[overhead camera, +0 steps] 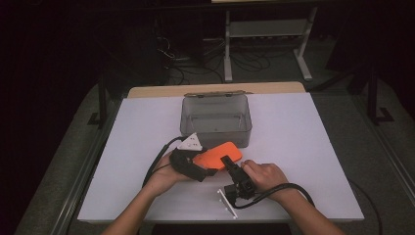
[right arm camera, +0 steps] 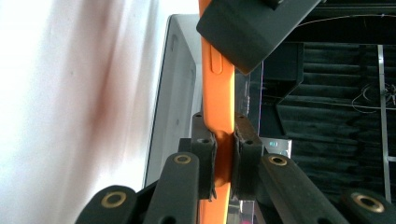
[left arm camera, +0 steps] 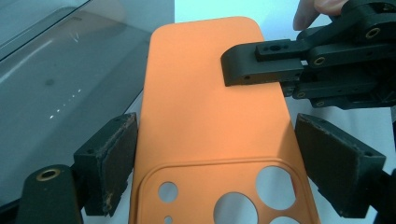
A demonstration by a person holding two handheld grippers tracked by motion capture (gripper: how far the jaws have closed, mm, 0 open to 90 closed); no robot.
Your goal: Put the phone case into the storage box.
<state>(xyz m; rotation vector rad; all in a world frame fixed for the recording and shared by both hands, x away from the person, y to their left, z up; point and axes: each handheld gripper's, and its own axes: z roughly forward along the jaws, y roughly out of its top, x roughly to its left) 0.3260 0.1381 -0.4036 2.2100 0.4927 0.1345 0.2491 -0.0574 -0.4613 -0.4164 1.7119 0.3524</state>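
An orange phone case [overhead camera: 219,154] with camera cut-outs is held above the white table [overhead camera: 293,147], just in front of a grey box. My right gripper [right arm camera: 223,158] is shut on one long edge of the case [right arm camera: 217,102], its pads pinching the rim. It shows as a black jaw [left arm camera: 261,63] over the case's [left arm camera: 210,116] right side. My left gripper [left arm camera: 212,163] stands open around the camera end of the case. One pad [left arm camera: 116,158] is close against the left edge, and a thin gap shows at the other pad [left arm camera: 327,158].
A translucent grey box [overhead camera: 216,117] without a lid stands behind the case, mid-table. Black cables [overhead camera: 156,164] trail from both grippers toward the front edge. A small white bracket [overhead camera: 226,201] lies near the right hand. A table frame and wires stand beyond the far edge.
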